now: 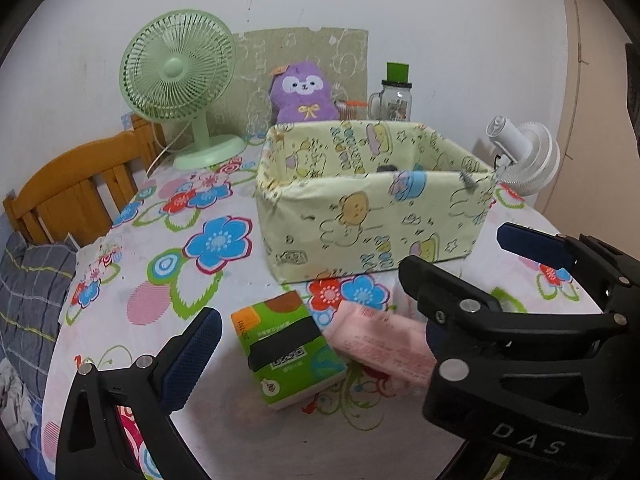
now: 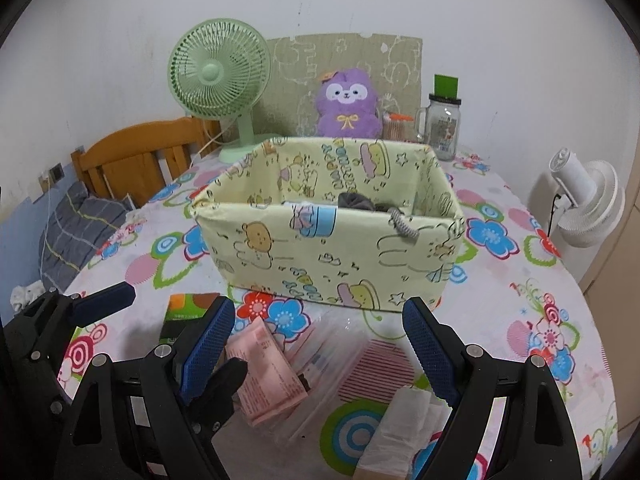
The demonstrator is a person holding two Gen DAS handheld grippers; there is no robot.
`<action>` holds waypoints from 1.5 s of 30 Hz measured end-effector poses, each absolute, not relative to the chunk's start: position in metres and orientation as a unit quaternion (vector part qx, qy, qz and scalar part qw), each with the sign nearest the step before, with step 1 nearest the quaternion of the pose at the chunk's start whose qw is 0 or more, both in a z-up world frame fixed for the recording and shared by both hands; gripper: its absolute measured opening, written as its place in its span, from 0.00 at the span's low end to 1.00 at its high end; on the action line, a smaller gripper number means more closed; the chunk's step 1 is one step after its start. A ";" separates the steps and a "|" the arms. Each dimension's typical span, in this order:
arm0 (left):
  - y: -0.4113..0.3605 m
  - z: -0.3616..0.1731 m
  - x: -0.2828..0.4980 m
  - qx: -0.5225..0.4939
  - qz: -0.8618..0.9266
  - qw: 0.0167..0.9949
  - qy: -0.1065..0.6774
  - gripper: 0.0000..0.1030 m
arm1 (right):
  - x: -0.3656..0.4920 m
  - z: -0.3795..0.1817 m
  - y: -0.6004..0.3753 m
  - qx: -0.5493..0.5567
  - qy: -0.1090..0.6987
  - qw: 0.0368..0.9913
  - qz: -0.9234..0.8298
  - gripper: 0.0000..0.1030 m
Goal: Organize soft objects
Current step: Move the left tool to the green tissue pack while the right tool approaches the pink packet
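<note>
A green tissue pack [image 1: 288,352] and a pink soft pack [image 1: 380,340] lie on the flowered tablecloth in front of a yellow fabric box [image 1: 360,220]. My left gripper [image 1: 320,324] is open, with both packs between its spread fingers and no pad touching them. My right gripper [image 2: 320,306] is open above the pink pack [image 2: 268,376], a clear plastic bag [image 2: 332,360] and a white tissue pack [image 2: 400,420]. The two grippers overlap side by side: the left gripper [image 2: 184,328] shows at the left of the right wrist view. The box [image 2: 320,248] holds a grey item [image 2: 352,200]. A purple plush [image 2: 348,104] sits behind it.
At the back stand a green fan [image 1: 180,80], a glass mug jar [image 1: 394,98] and a cardboard sheet [image 2: 344,56]. A white fan [image 2: 588,204] is at the right table edge. A wooden chair [image 1: 72,188] with grey cloth [image 1: 28,292] is at the left.
</note>
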State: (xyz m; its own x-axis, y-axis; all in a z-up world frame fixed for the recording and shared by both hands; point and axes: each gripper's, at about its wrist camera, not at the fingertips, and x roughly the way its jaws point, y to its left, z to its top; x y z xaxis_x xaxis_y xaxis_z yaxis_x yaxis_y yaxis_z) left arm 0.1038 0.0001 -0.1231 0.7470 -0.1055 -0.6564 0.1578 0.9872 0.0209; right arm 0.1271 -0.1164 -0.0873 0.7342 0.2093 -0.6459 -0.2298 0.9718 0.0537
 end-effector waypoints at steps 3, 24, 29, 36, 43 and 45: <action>0.005 -0.130 0.106 0.038 -0.066 0.932 0.355 1.00 | 0.129 -0.092 -0.113 -0.014 0.351 0.929 0.120 0.85; 0.022 -0.159 0.123 0.034 -0.047 0.917 0.395 1.00 | 0.146 -0.123 -0.105 -0.011 0.394 0.912 0.113 0.85; 0.026 -0.162 0.126 0.033 -0.034 0.918 0.394 0.95 | 0.149 -0.125 -0.106 -0.009 0.398 0.911 0.111 0.85; 0.030 -0.164 0.135 0.013 -0.038 0.914 0.404 0.83 | 0.153 -0.125 -0.109 0.000 0.401 0.910 0.106 0.85; 0.025 -0.164 0.139 0.016 -0.042 0.915 0.401 0.63 | 0.154 -0.124 -0.109 -0.001 0.402 0.909 0.108 0.85; 0.027 -0.165 0.136 0.010 -0.044 0.916 0.398 0.61 | 0.152 -0.124 -0.108 -0.002 0.402 0.909 0.111 0.85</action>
